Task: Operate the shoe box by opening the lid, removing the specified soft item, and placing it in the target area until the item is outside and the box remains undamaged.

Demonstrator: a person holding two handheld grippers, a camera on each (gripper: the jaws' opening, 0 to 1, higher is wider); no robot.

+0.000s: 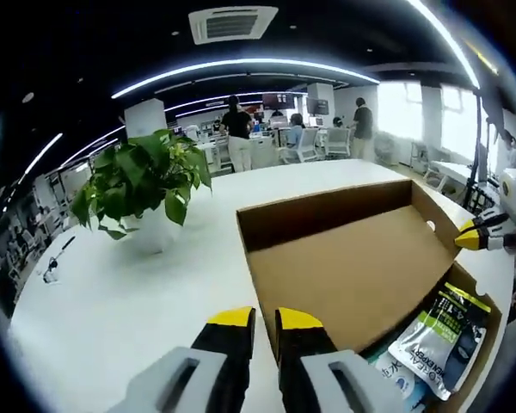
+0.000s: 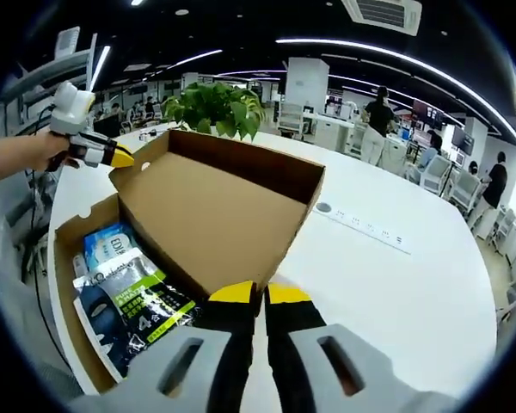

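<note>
With the lid point(image 2: 215, 211) already swung up and back, the shoe box point(image 2: 69, 249) is seen open on the white table point(image 2: 396, 284), its packets point(image 2: 133, 301) not yet lifted out. At ten o'clock in the right gripper view, the left gripper point(image 2: 120, 159) is held at the lid's corner, jaws seemingly together. At six o'clock, the right gripper point(image 2: 260, 297) is poised with jaws nearly together, empty. Removal and placing are judged outstanding.
</note>
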